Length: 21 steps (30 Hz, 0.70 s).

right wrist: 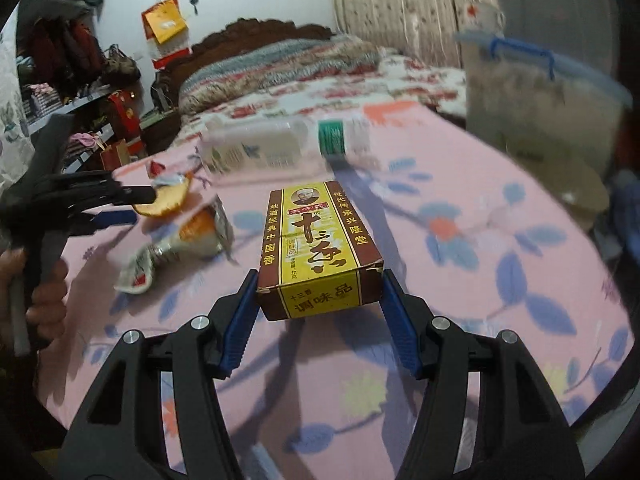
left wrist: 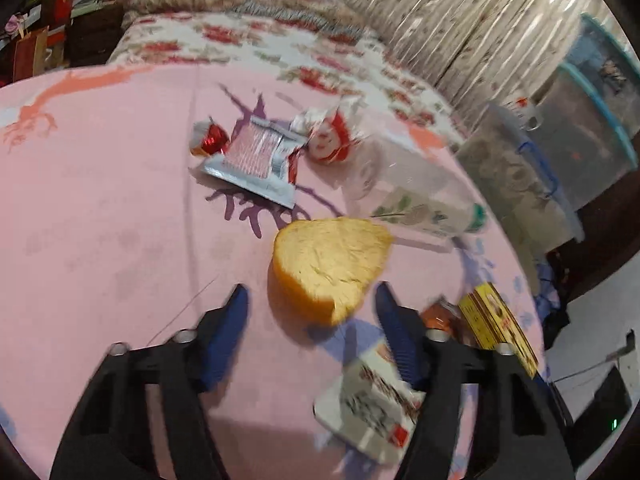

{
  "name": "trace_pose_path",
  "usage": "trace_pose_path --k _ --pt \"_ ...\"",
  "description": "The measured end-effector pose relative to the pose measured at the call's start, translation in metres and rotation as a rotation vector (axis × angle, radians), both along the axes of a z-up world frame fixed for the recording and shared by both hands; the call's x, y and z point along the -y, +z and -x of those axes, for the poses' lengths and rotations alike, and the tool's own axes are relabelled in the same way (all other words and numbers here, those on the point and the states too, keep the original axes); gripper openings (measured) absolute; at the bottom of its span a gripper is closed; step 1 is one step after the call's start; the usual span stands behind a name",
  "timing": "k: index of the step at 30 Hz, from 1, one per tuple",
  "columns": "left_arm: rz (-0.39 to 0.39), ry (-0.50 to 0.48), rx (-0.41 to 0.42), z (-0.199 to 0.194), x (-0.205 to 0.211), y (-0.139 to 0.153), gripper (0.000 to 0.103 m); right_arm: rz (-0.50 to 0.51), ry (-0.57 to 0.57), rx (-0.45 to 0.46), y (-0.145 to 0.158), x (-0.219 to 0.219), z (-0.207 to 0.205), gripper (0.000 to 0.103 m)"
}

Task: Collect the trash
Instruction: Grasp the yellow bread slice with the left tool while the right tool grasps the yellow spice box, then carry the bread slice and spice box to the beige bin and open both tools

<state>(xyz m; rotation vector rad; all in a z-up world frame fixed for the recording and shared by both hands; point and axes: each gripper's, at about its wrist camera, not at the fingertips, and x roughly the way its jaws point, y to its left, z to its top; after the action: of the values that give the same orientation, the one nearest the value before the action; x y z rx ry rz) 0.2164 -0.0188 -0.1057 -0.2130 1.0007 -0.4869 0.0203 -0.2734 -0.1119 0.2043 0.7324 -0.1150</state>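
Looking along the left tool (left wrist: 310, 300), its two blue pads stand apart on either side of an orange peel (left wrist: 330, 268) lying on the pink bedsheet (left wrist: 100, 200); a clear strip of sheet shows between each pad and the peel, so the jaws are open around it and not yet gripping. Beyond the peel lie a silver and red wrapper (left wrist: 256, 156), a small red foil piece (left wrist: 210, 140) and a round red and white wrapper (left wrist: 332, 140); to the peel's right lies a clear plastic bottle (left wrist: 416, 200). Just beside the right pad sits a white printed wrapper (left wrist: 372, 412), with the yellow box (left wrist: 498, 324) past it. My worry is that closing could catch that wrapper under the right pad, or that the soft, curled peel could squash and slip out. Left of the peel the sheet is bare and gives free room; right of it things are crowded, and the bed edge falls away near storage tubs (left wrist: 568, 152).

Looking along the right tool (right wrist: 319, 294), both pads seem to press the near end of the yellow box (right wrist: 316, 244), so it appears gripped at its end only. The long box could sag, twist or slide free when lifted. Left of the box, a crumpled wrapper (right wrist: 188, 240) lies close, and the left tool (right wrist: 132, 206) with the person's hand (right wrist: 44, 300) works near it, so the two could collide. Right of the box the sheet lies open up to a tub (right wrist: 544, 92) at the edge.
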Motion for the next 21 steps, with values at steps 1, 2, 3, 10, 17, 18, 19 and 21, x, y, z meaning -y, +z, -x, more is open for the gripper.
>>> trace_pose_path --k 1,2,3,10,17,18,19,21 --pt "-0.016 0.0 0.013 -0.002 0.005 0.0 0.035 -0.01 0.002 -0.01 -0.003 0.002 -0.001 0.063" --pt "-0.033 -0.001 0.004 -0.005 0.009 -0.002 0.026 -0.015 0.002 -0.014 -0.005 0.003 0.0 0.063" --pt "-0.034 0.0 -0.007 -0.007 0.009 -0.004 0.015 -0.018 0.001 -0.02 -0.006 0.003 -0.001 0.066" --pt "0.036 0.034 -0.001 0.011 -0.018 0.006 0.008 -0.002 0.002 -0.026 -0.01 0.004 -0.006 0.081" --pt "0.117 0.016 0.026 0.039 -0.032 0.031 0.008 0.008 0.02 -0.035 -0.016 0.001 -0.009 0.061" --pt "0.118 0.011 0.036 0.042 -0.03 0.036 0.008 -0.001 0.011 -0.024 -0.014 0.003 -0.007 0.06" --pt "0.124 0.008 0.047 0.044 -0.029 0.042 0.008 -0.003 -0.002 -0.01 -0.011 0.006 -0.005 0.06" --pt "0.144 0.006 0.059 0.046 -0.028 0.051 0.008 -0.017 -0.018 0.019 -0.006 0.013 0.0 0.06"
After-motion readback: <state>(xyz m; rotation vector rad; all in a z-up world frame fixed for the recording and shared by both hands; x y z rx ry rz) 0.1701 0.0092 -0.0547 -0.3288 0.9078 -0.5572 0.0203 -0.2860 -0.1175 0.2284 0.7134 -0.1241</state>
